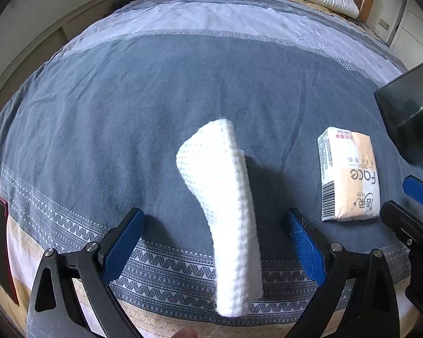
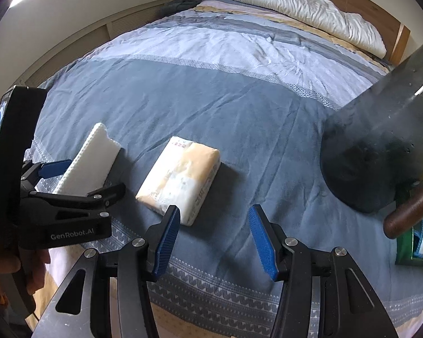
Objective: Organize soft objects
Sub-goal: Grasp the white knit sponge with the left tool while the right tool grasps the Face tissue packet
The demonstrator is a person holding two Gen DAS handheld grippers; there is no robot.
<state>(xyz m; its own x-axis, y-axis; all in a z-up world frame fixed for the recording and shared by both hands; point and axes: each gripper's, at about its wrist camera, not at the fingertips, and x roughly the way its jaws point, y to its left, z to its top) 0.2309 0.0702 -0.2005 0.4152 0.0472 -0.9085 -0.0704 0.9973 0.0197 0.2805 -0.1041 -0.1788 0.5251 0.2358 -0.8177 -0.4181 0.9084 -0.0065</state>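
A white textured cloth pack [image 1: 225, 197] stands on edge on the blue bedspread, between the wide-open jaws of my left gripper [image 1: 217, 225], touching neither finger. It also shows in the right wrist view [image 2: 90, 163], with the left gripper [image 2: 79, 180] around it. A tissue pack [image 1: 348, 174] in cream and white wrapping lies flat to its right. In the right wrist view the tissue pack [image 2: 180, 178] lies just ahead and left of my right gripper [image 2: 214, 225], which is open and empty.
A dark translucent bin [image 2: 380, 140] stands at the right, also seen in the left wrist view [image 1: 409, 118]. Green and yellow items [image 2: 420, 242] lie beside it under a brown bar [image 2: 409, 211]. A white pillow [image 2: 310, 11] lies at the headboard. A red-edged phone [image 1: 2, 248] lies at the left.
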